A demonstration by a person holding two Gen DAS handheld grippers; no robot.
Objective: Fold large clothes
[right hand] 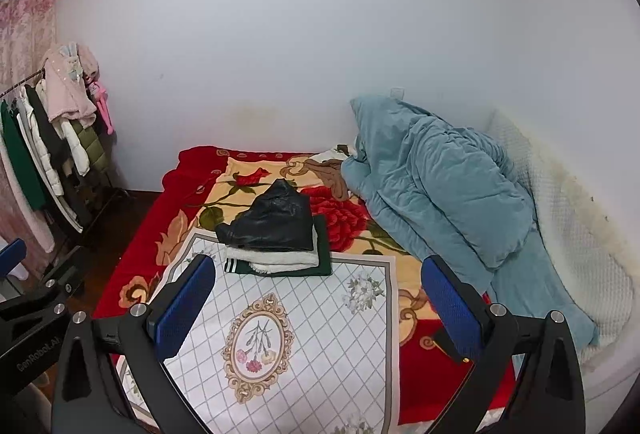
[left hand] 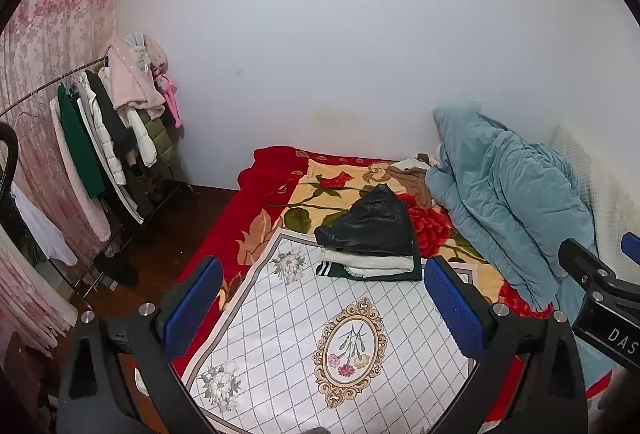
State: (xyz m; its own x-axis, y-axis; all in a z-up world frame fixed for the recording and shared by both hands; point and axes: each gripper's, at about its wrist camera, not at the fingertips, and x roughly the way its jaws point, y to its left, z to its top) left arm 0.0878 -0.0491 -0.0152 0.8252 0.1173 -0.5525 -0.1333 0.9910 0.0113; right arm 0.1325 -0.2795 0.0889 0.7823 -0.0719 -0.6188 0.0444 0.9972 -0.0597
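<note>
A stack of folded clothes lies on the bed: a black leather jacket (left hand: pixel 370 220) on top, a white fleece garment (left hand: pixel 370 262) under it, and a dark green garment (left hand: pixel 416 272) at the bottom. The stack also shows in the right wrist view, with the black jacket (right hand: pixel 272 220) uppermost. My left gripper (left hand: pixel 322 304) is open and empty, held above the white patterned sheet (left hand: pixel 320 346), short of the stack. My right gripper (right hand: pixel 318 308) is open and empty above the same sheet (right hand: pixel 280 346). A brown garment (left hand: pixel 414 179) lies loose near the far wall.
A crumpled blue quilt (left hand: pixel 508 193) fills the bed's right side by a white pillow (right hand: pixel 560 218). A red floral blanket (left hand: pixel 256 218) covers the bed. A clothes rack (left hand: pixel 104 137) with hanging coats stands at left by a pink curtain (left hand: pixel 52 33). Dark wood floor (left hand: pixel 168 234) lies between.
</note>
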